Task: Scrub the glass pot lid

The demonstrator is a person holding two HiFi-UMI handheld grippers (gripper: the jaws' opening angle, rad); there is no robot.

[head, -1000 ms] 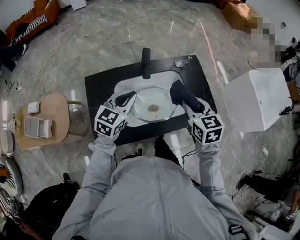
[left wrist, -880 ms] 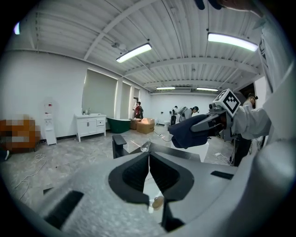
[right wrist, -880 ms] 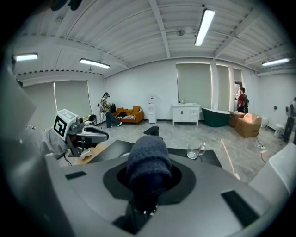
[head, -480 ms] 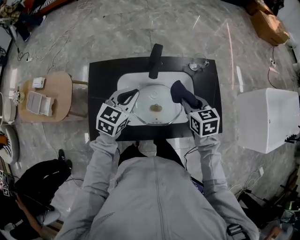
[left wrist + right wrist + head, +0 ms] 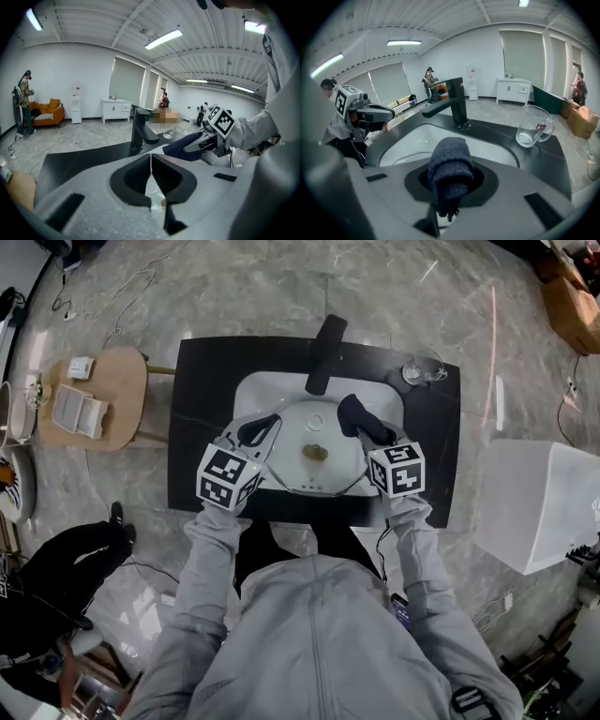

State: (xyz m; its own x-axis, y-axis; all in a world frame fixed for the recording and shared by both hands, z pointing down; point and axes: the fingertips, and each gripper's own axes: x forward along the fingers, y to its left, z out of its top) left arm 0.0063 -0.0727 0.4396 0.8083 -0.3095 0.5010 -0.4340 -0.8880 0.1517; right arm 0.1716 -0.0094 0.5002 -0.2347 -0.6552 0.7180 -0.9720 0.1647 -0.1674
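Note:
The glass pot lid (image 5: 302, 474) lies tilted in the white sink (image 5: 258, 390), with a brown smear (image 5: 316, 453) near its middle. My left gripper (image 5: 265, 439) is shut on the lid's left rim; in the left gripper view the rim shows as a thin line between the closed jaws of the left gripper (image 5: 151, 161). My right gripper (image 5: 364, 434) is shut on a rolled dark blue cloth (image 5: 354, 415), which hangs over the lid's far right edge. In the right gripper view the cloth (image 5: 449, 171) fills the right gripper (image 5: 450, 185), and the lid below is mostly hidden.
A black faucet (image 5: 324, 352) stands behind the sink on the black counter (image 5: 202, 418). A glass mug (image 5: 424, 368) sits at the counter's back right. A round wooden side table (image 5: 112, 404) is at the left, a white box (image 5: 544, 502) at the right, and a person in black (image 5: 66, 568) at the lower left.
The head view has swung, so the sink sits higher and more central. Both grippers keep their holds, and the cloth has come slightly closer to the lid's far right edge.

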